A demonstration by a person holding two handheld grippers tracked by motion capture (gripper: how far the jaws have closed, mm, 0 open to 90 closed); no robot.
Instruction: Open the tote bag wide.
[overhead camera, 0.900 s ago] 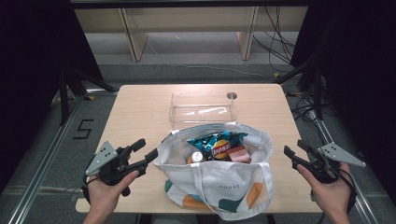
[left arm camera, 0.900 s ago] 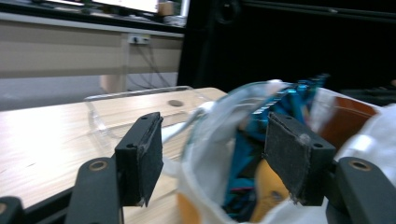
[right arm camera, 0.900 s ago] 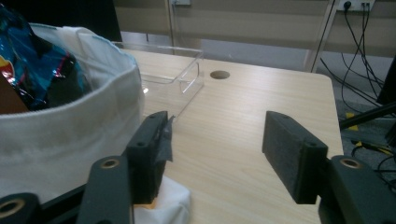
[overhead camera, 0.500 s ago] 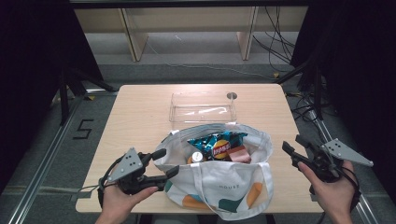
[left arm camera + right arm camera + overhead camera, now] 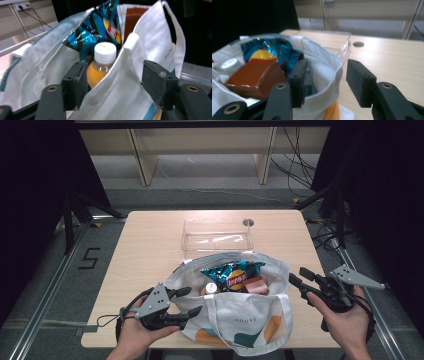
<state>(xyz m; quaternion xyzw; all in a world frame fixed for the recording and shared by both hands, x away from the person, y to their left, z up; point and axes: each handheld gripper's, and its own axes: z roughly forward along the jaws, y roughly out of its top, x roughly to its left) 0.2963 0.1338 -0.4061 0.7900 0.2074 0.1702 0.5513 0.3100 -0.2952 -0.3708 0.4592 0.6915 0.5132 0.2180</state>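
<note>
A white tote bag [image 5: 240, 320] stands at the table's front, holding a blue chip packet [image 5: 231, 272], an orange bottle with a white cap [image 5: 211, 288] and a brown box [image 5: 256, 285]. My left gripper [image 5: 185, 302] is open at the bag's left rim. In the left gripper view [image 5: 116, 77] one jaw is inside beside the bottle [image 5: 103, 62] and the other outside, with loose cloth [image 5: 120, 92] between them. My right gripper [image 5: 297, 276] is open at the right rim. In the right gripper view [image 5: 328, 77] its jaws straddle the bag's edge [image 5: 324, 65] without pressing it.
A clear plastic box [image 5: 216, 235] sits just behind the bag on the wooden table [image 5: 150, 250], with a round cable hole [image 5: 248, 222] beside it. Table edges lie close to both hands. Shelving legs and cables stand on the floor beyond.
My left gripper has moved right, from the table's front-left corner to the bag's left rim. My right gripper has edged left and closer to the bag's right rim.
</note>
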